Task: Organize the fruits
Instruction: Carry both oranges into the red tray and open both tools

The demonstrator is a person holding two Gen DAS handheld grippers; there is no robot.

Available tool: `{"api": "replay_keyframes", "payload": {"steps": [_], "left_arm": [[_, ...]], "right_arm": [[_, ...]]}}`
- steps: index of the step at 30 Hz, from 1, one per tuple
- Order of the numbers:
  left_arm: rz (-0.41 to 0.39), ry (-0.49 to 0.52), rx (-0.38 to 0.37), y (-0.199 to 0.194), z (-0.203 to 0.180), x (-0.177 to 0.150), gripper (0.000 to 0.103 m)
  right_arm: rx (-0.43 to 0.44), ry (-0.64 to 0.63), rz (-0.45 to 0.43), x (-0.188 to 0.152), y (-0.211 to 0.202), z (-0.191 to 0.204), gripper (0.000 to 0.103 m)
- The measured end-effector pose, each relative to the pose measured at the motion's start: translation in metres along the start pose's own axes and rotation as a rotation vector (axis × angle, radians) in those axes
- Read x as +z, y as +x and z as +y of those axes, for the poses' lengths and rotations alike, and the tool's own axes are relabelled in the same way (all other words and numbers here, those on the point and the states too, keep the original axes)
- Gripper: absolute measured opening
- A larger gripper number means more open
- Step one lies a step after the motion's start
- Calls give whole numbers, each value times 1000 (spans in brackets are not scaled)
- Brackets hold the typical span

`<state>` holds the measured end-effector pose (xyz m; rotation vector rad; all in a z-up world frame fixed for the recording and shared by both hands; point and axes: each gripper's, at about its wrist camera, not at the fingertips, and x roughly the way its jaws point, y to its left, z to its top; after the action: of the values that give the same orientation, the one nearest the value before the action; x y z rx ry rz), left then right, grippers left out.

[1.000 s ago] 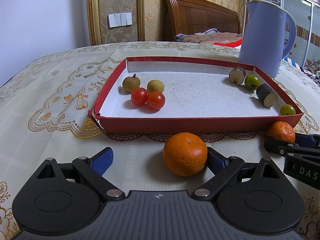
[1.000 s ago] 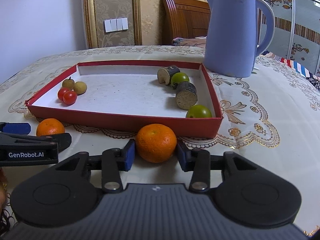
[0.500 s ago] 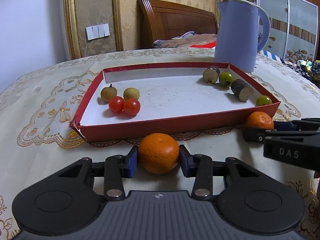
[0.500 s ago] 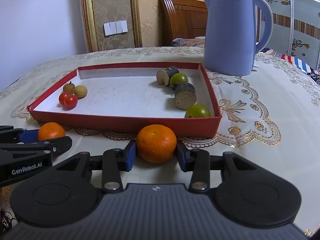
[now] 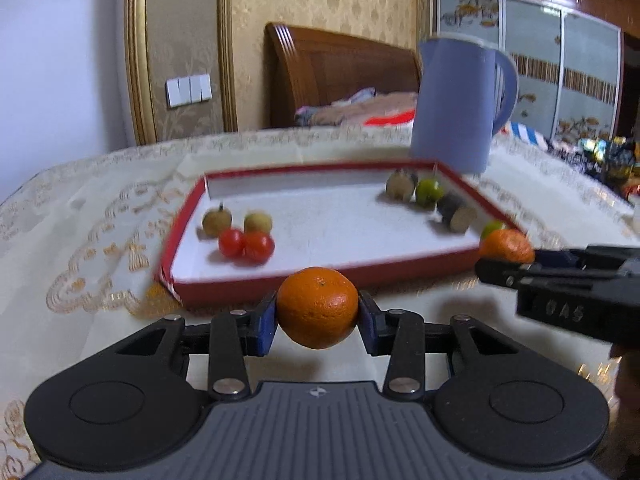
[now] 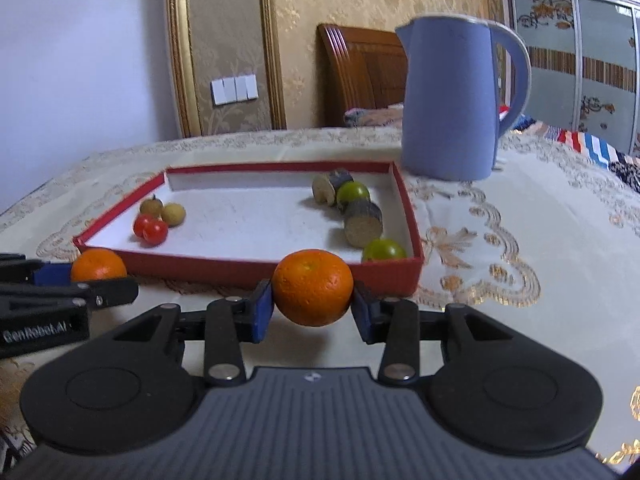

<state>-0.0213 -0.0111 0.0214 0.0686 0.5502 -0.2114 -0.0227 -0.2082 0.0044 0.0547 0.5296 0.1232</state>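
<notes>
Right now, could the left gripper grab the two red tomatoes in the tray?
Probably not: the left gripper is already full, fingers shut on an orange. The tomatoes lie uncovered beyond the tray's low wall.

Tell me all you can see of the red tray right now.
The red tray is a shallow rectangular box with red ribbed outer walls and a white, slightly speckled inside, probably cardboard. It lies flat on the embroidered tablecloth, in front of the blue kettle. Inside, two cherry tomatoes and two tan fruits sit left; two green fruits and two cut dark stalk pieces sit right. Neither gripper touches it.
</notes>
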Motion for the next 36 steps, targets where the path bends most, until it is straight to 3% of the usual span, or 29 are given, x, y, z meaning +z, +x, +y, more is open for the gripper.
{"api": "replay_keyframes", "payload": {"steps": [4,7,12,17,23,36], "left_arm": [[-25,-1,31,8,2,22,40],[10,-47,26,30,10,33,40],[46,-79,14,57,16,35,40],[72,-80,54,78,17,37,40],[42,-77,116,89,20,41,40],[16,-55,171,102,17,44,42]], "right_arm": [[-25,-37,-20,20,13,6,39],[-26,-51,-6,31,33,7,39],[-39,-89,28,34,60,14,39],[-29,-121,62,32,78,21,39],[-34,-127,117,34,103,23,39],[-61,-102,101,36,113,20,40]]}}
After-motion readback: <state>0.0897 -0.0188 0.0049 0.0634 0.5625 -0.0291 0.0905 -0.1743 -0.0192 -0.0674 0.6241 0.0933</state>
